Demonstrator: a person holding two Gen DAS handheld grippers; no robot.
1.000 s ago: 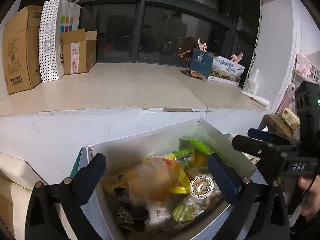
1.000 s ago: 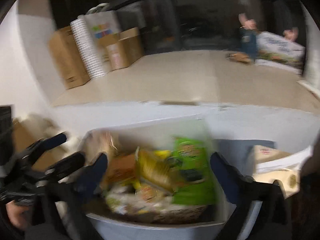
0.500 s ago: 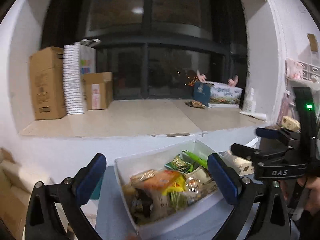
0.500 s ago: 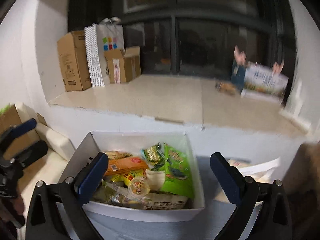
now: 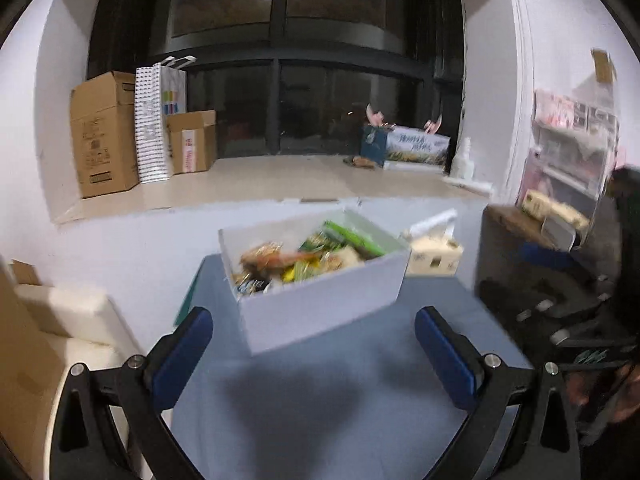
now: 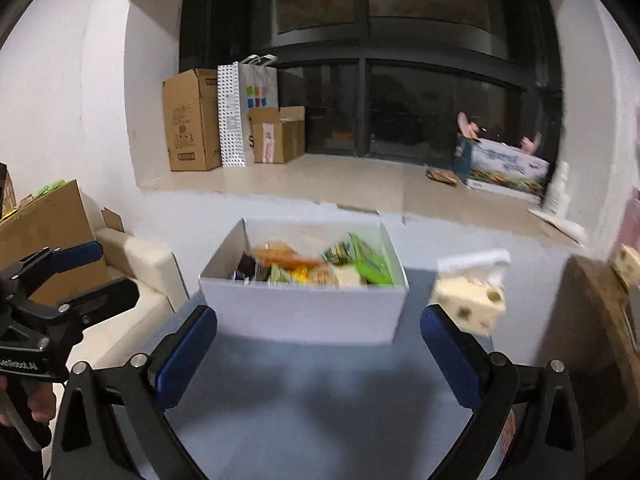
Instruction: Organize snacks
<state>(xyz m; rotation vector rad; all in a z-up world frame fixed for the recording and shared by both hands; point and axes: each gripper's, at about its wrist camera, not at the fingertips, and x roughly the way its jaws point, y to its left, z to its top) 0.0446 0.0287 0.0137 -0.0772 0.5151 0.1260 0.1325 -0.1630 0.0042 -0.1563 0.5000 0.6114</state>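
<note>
Observed in the left wrist view: left gripper (image 5: 312, 350) at the bottom of the frame, jaws spread wide, nothing between the blue pads (image 5: 182, 354). Positioned at frame centre, above the gap between the fingers: white box (image 5: 320, 306), open-topped, resting on the blue-grey table (image 5: 320, 400), turned with one corner toward the camera. Filled with mixed snacks (image 5: 304, 262), blurred; orange, yellow and green packets distinguishable, finer detail not readable. Seen at the right edge of the same frame, heavily blurred: the other tool and a hand. Observed in the right wrist view: right gripper (image 6: 318, 354) at the bottom of the frame, jaws likewise wide apart and empty, well short of the box. Located just right of the box, apart from it: cheese-patterned pack (image 6: 470, 300), pale yellow with dark spots. Visible at the left edge of that frame: the left gripper, held in a hand (image 6: 38, 402). Noted in the upper half of both frames: window ledge (image 6: 340, 178) carrying cardboard boxes (image 6: 192, 120) and a dotted paper bag (image 6: 244, 112) at upper left, and a printed carton (image 6: 504, 166) at right, before dark glass.
</note>
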